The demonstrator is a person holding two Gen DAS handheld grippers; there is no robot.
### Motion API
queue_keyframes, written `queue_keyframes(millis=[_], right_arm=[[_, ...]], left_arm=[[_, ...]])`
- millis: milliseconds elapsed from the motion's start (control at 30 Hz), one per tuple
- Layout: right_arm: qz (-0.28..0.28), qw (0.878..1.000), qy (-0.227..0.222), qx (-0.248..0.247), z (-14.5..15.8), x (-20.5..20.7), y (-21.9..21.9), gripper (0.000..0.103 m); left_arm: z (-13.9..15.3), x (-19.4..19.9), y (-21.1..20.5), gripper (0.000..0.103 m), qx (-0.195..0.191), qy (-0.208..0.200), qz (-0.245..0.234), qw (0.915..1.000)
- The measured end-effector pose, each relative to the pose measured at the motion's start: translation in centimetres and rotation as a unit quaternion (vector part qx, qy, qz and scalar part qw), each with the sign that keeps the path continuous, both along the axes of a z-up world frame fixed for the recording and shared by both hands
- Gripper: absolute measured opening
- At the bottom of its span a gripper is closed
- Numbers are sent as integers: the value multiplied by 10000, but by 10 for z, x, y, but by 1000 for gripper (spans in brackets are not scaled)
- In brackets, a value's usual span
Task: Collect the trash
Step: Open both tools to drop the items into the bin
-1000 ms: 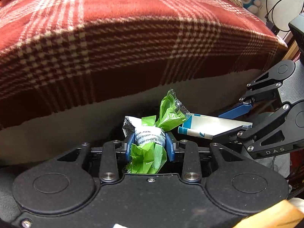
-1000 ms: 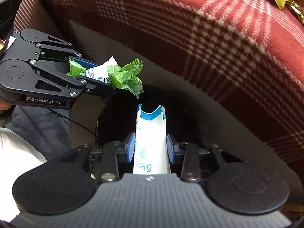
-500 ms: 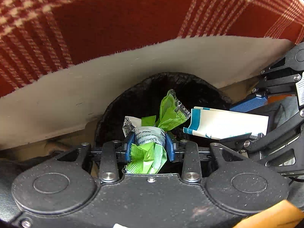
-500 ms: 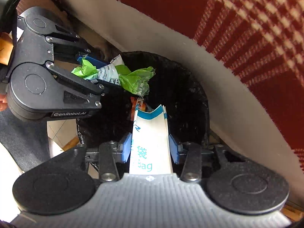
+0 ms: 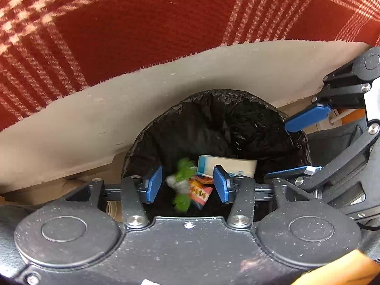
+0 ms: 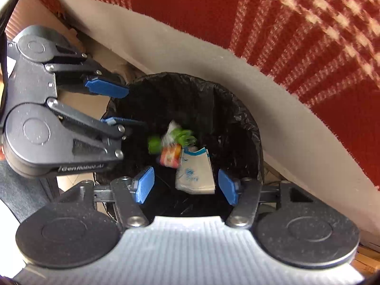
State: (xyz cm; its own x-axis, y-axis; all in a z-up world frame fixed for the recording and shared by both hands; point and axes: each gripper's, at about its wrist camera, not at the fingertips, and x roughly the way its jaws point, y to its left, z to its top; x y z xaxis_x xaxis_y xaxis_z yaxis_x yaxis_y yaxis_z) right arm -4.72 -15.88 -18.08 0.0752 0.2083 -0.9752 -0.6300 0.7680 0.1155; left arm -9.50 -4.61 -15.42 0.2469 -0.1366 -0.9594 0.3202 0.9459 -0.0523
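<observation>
A bin with a black liner [image 5: 213, 95] [image 6: 190, 76] stands right below both grippers. My left gripper [image 5: 187, 182] [image 6: 118, 105] hangs over it, its jaws opening, and no pad touches anything. The crumpled green wrapper [image 5: 182, 178] [image 6: 182, 136] is blurred and loose inside the bin. My right gripper [image 6: 185, 186] [image 5: 299, 146] is also opening wide. The white and blue paper bag [image 6: 194, 173] [image 5: 228, 165] lies free in the bin under it. An orange snack packet [image 5: 199, 191] [image 6: 169, 156] lies between the two.
A red plaid blanket [image 5: 118, 23] [image 6: 308, 23] hangs over a pale padded edge [image 5: 118, 109] just behind the bin. The two grippers stand close together over the bin's mouth. Grey fabric [image 6: 14, 178] shows at the left.
Both grippers have opened and let go. The green wrapper and the white and blue bag have dropped from the pads into the bin.
</observation>
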Motion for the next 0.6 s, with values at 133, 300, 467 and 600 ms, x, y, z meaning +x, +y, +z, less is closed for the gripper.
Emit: queue_keyframes(millis=[133,300,467,600], right_arm=[[-19,10000,-54,35,4,0,-2,73],[-42,9999,-102,85,9,0,-8,73],[-94,9997,-191,125,18,1,-10,73],[-134,9992,-311,189,31,-2,-13,73]], left_arm=[[3,2,0,48,2,2,1,10000],[6,2,1,49,11,-30,-4,10000],[7,1,2,49,-5,-69,9,10000],[19,-2,5,49,-34,-181,44,9998]])
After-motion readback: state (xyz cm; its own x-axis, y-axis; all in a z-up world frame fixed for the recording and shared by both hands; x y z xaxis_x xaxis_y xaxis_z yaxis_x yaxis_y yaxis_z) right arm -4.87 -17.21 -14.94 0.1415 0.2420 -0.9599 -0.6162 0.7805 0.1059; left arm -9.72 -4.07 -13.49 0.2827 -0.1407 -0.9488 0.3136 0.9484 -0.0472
